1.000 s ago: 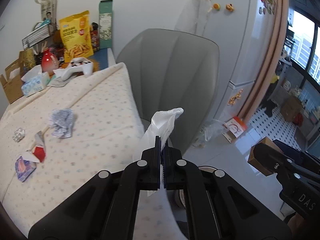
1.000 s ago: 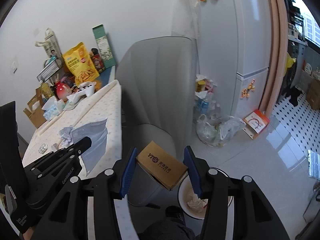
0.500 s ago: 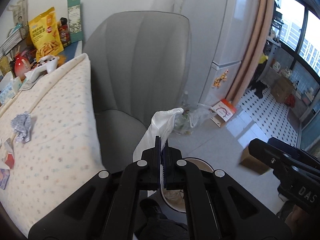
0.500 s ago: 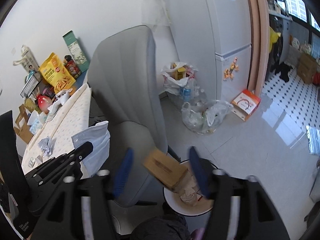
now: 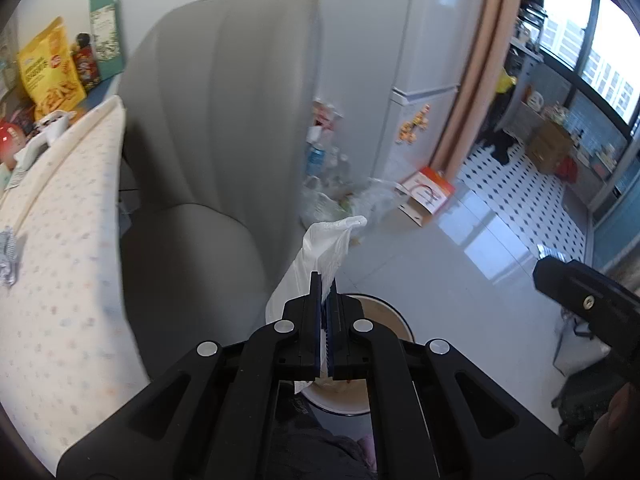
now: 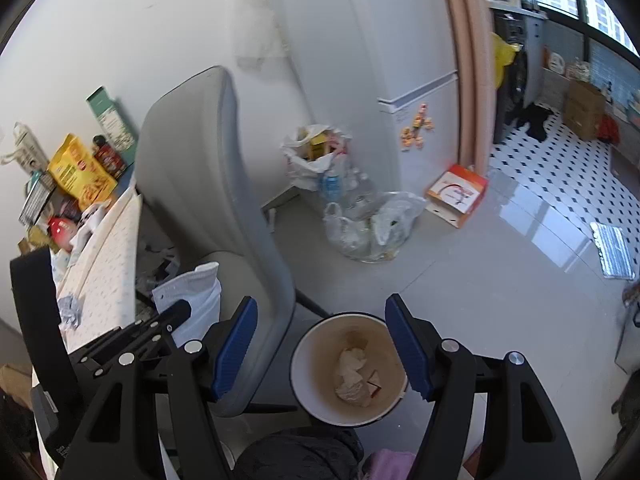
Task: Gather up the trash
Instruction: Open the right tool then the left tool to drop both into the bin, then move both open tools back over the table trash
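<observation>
The left tool (image 5: 324, 304) is pressed together on a pale disposable face mask (image 5: 320, 248), which stands up from the tips in the centre of the left wrist view; it hangs just above the rim of the round white bin (image 6: 348, 368) at bottom centre, apparently so the mask can be let go straight into it. The right tool (image 6: 324, 344) stands spread with nothing between its blue pads — its jaws frame the bin's mouth, which suggests it has nothing left to carry. Inside the bin lie crumpled tissue and a small piece with red on it, against a brown inner wall. At the left edge of both views the desk (image 5: 68, 280) with its dotted cloth bears a crumpled grey wrapper (image 6: 70, 310), trash not yet collected. Behind the grey chair (image 6: 208, 200), in the middle of the frame, a clear plastic bag (image 6: 372, 228) on the floor holds empty bottles, and a white bag (image 6: 316, 156) by the fridge is stuffed with packaging.
</observation>
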{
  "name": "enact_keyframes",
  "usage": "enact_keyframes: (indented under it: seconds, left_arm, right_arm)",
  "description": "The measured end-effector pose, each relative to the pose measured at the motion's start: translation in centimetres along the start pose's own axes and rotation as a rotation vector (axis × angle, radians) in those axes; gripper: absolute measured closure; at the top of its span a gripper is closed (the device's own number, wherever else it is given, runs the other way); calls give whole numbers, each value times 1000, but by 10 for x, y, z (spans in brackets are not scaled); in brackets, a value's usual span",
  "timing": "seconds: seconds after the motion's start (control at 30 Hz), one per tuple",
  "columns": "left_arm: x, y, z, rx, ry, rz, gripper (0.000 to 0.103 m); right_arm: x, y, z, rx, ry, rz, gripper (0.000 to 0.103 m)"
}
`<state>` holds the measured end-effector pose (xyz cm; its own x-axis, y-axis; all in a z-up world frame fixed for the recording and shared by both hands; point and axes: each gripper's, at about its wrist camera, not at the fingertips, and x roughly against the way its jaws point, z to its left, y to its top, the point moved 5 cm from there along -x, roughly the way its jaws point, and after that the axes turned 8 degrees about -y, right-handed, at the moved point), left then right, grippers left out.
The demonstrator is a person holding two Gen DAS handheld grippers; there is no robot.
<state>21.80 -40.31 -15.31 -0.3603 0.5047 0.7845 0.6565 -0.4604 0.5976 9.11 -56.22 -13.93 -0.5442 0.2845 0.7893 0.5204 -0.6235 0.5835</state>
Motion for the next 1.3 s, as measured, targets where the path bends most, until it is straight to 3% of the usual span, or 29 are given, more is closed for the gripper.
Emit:
enact_keyframes:
  seconds: [0.37, 0.43, 0.5, 0.73, 0.8, 0.87, 1.3]
  left_arm:
    - [-28, -13, -45, -48, -105, 92, 98]
    - [-30, -14, -48, -50, -116, 104, 86]
    - [-26, -12, -48, -37, -129, 86, 47]
    - [-9, -2, -31, -16, -96, 35, 24]
    - [0, 2, -20, -8, -66, 12, 13]
    - [12, 5, -5, 7, -29, -14, 8]
    - [96, 1, 108, 155, 140, -125, 5]
  right_arm:
    - [7, 0, -48, -74, -56, -14, 37]
    - [7, -1, -52, -83, -55, -14, 37]
    - [8, -1, -55, -89, -51, -14, 37]
    - [10, -2, -48, -81, -26, -18, 37]
    - [11, -3, -39, -70, -13, -19, 33]
    - [12, -1, -30, -62, 3, -26, 29]
    - [34, -5, 89, 75, 161, -44, 10]
